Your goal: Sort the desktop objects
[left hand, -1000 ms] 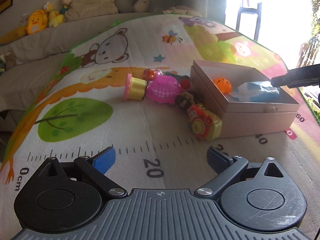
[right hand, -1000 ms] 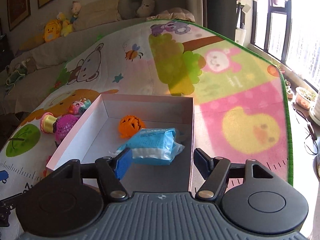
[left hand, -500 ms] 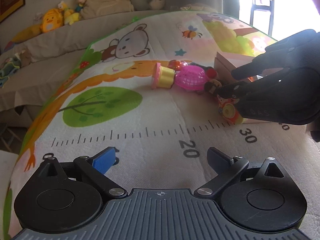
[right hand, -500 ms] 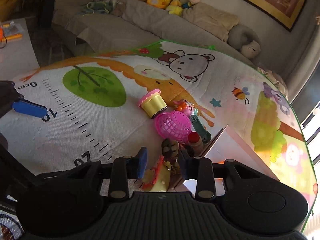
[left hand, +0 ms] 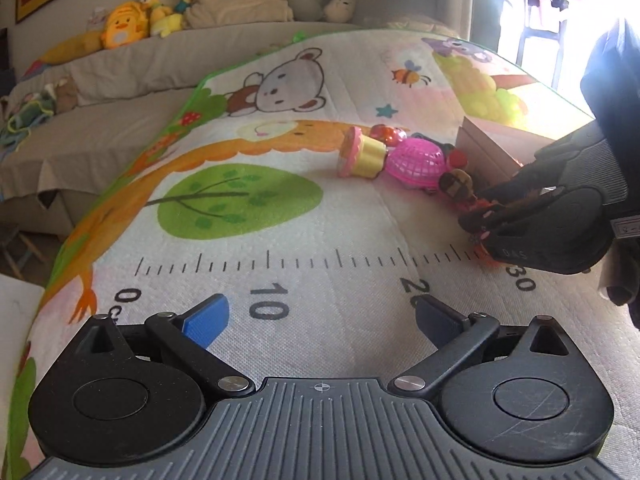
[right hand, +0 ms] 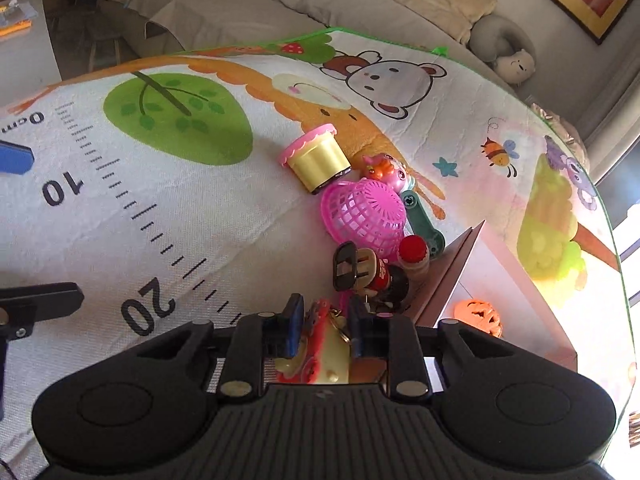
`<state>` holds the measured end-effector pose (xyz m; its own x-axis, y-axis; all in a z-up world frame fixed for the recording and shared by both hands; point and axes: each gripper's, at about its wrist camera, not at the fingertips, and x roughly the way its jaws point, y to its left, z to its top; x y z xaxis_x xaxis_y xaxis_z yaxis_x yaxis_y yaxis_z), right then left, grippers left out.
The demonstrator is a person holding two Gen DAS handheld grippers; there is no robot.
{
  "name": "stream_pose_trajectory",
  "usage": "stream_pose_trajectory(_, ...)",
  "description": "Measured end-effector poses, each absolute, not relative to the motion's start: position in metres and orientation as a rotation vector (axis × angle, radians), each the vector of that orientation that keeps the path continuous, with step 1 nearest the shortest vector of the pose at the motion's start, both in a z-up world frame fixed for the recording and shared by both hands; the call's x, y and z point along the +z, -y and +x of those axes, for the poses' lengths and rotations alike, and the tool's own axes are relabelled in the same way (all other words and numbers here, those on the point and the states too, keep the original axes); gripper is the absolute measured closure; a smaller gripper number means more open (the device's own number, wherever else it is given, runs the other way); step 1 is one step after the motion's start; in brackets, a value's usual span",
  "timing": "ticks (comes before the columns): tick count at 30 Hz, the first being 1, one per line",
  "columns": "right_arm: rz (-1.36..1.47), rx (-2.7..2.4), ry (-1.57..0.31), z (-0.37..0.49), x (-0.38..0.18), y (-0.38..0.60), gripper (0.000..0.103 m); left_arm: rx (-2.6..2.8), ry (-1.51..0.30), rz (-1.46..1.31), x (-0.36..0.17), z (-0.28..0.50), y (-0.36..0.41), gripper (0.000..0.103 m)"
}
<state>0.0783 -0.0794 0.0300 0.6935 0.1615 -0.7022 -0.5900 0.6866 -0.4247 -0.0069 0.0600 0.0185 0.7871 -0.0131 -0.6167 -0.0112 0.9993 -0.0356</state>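
In the right wrist view my right gripper (right hand: 324, 320) is down on the play mat. Its jaws are closing, with the pads pressing on a yellow and red toy (right hand: 320, 360) beside the pink box (right hand: 460, 264). An orange pumpkin ball (right hand: 478, 316) lies in the box. Ahead lie a brown bottle toy (right hand: 376, 276), a red-capped bottle (right hand: 414, 256), a pink mesh basket (right hand: 366, 214), a green wrench (right hand: 424, 224), a pink fish toy (right hand: 386, 170) and a yellow cup (right hand: 316, 158). My left gripper (left hand: 320, 312) hangs open over the ruler print, holding nothing.
A grey sofa (left hand: 120, 92) with plush toys (left hand: 120, 28) runs behind the mat's green edge (left hand: 192, 96). The right gripper (left hand: 480, 216) and a dark sleeve (left hand: 616, 80) fill the right of the left wrist view. A bright window lies beyond the box.
My right gripper left the box, where the blue packet lay, rolled and swung left onto the toy pile, then shut on the yellow and red toy. The left gripper drifted left, still open.
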Motion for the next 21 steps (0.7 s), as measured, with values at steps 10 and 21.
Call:
stream_pose_trajectory(10,-0.329,0.68,-0.913,0.056,0.051,0.109,0.08,0.005,-0.674,-0.038,0.018,-0.009,-0.061,0.001)
stream_pose_trajectory(21,-0.227,0.688,-0.892,0.005,0.052,0.167,0.08,-0.016,-0.682,-0.05,0.019,-0.006,-0.056,0.001)
